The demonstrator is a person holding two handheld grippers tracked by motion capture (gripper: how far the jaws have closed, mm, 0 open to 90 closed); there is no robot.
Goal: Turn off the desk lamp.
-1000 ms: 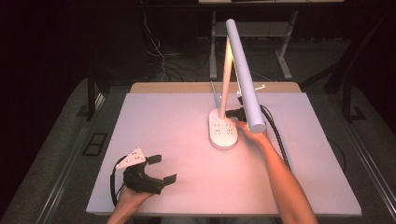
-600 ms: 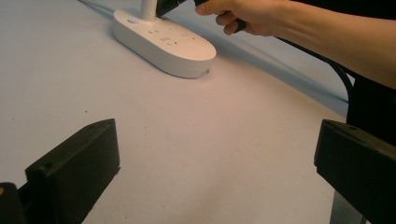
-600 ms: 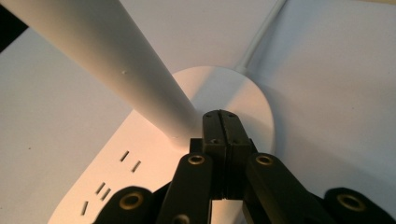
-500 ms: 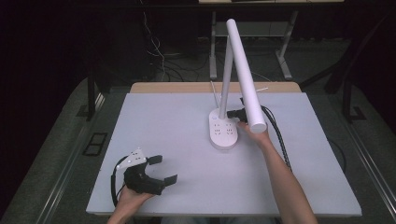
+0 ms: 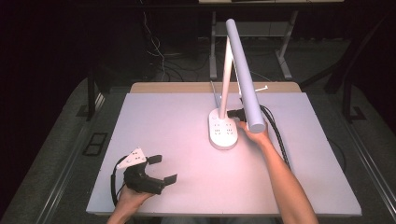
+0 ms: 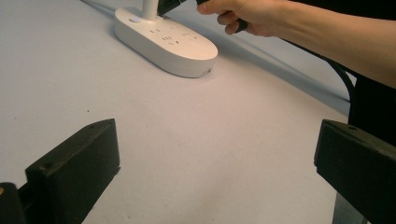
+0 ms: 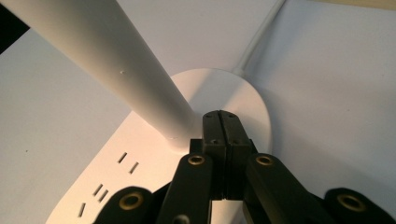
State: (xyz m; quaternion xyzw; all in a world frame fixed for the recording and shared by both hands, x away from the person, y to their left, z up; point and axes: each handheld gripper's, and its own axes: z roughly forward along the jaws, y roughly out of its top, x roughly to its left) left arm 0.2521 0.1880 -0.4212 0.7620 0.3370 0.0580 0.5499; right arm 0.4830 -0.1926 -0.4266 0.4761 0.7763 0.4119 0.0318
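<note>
Lamp base stands mid-desk in the high view, right gripper at its stem. Left gripper view: left gripper idle, jaws spread. Right gripper view: jaws pressed together beside the stem; press gently, straight down, so the base doesn't slide.

White lamp is glowing pinkish beside the black right gripper; its base is showing dark slot rows. Black left gripper is wearing a grey plate over pale lilac table.
</note>
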